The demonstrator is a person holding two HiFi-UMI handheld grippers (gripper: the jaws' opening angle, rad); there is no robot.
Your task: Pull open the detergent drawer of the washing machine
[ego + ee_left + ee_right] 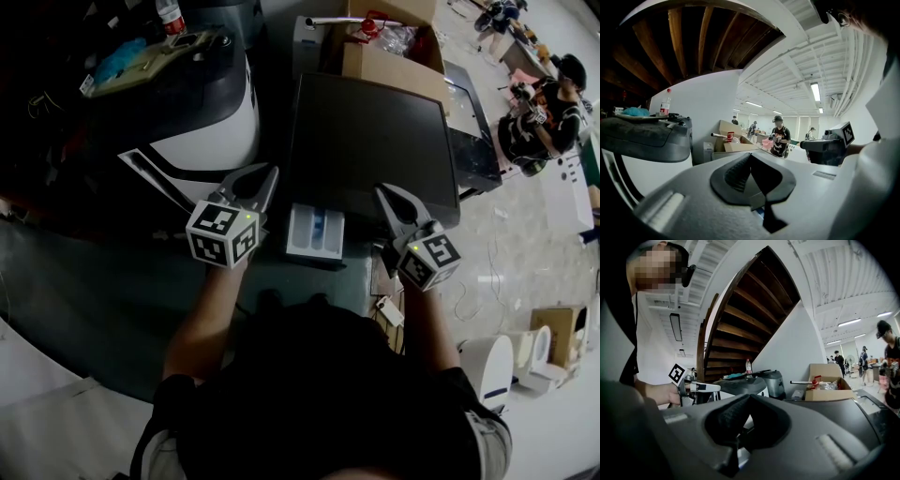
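Observation:
The washing machine (375, 141) has a dark top and stands right in front of me. Its white detergent drawer (316, 232), with a blue insert, sticks out of the front at the left corner. My left gripper (263, 180) is shut and holds nothing; it hangs just left of the drawer, apart from it. My right gripper (383, 192) is also shut and bare, over the machine's front edge to the right of the drawer. In the left gripper view the jaws (757, 187) meet, and the right gripper (829, 145) shows beyond. The right gripper view shows closed jaws (740, 437).
A white and black appliance (202, 112) stands close on the left with a bottle (169, 14) behind it. An open cardboard box (389, 52) sits behind the machine. People (544, 103) stand at the far right. White items and a box (525, 352) lie on the floor at the right.

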